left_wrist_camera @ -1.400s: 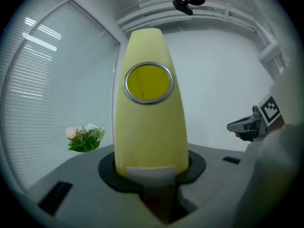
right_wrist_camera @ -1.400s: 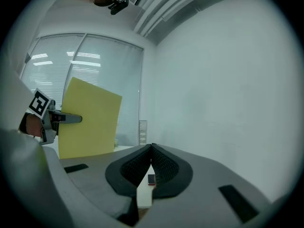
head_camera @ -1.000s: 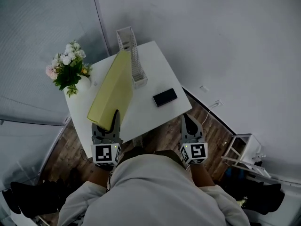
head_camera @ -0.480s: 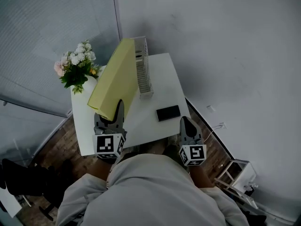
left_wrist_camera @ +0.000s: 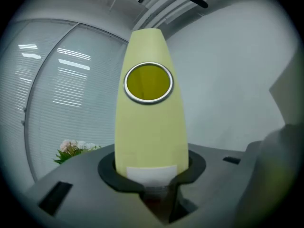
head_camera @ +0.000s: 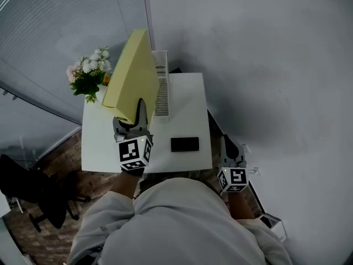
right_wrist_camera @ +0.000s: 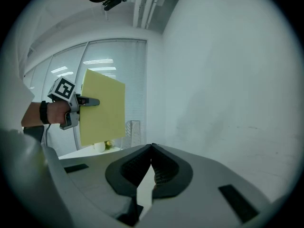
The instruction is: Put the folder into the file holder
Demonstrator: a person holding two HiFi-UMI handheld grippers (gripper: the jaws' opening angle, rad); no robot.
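Note:
A pale yellow folder (head_camera: pixel 132 76) with a round finger hole (left_wrist_camera: pixel 148 82) in its spine stands nearly upright in the air above the white table (head_camera: pixel 105 148). My left gripper (head_camera: pixel 140 114) is shut on its lower spine edge. The white mesh file holder (head_camera: pixel 161 87) stands on the table just right of the folder and looks empty. In the right gripper view the folder (right_wrist_camera: pixel 102 108) hangs in the left gripper (right_wrist_camera: pixel 90 101), above and left of the file holder (right_wrist_camera: pixel 134 132). My right gripper (head_camera: pixel 227 146) is shut and empty, off the table's right edge.
A black phone (head_camera: pixel 185 144) lies on the table near its front edge. A vase of flowers (head_camera: pixel 88 73) stands at the table's far left corner. A grey wall runs close behind and to the right. A dark chair (head_camera: pixel 33 192) is on the floor at left.
The left gripper has lifted the folder off the table and tipped it from a low slant to nearly upright beside the holder. The right gripper has dropped back to the right, off the table.

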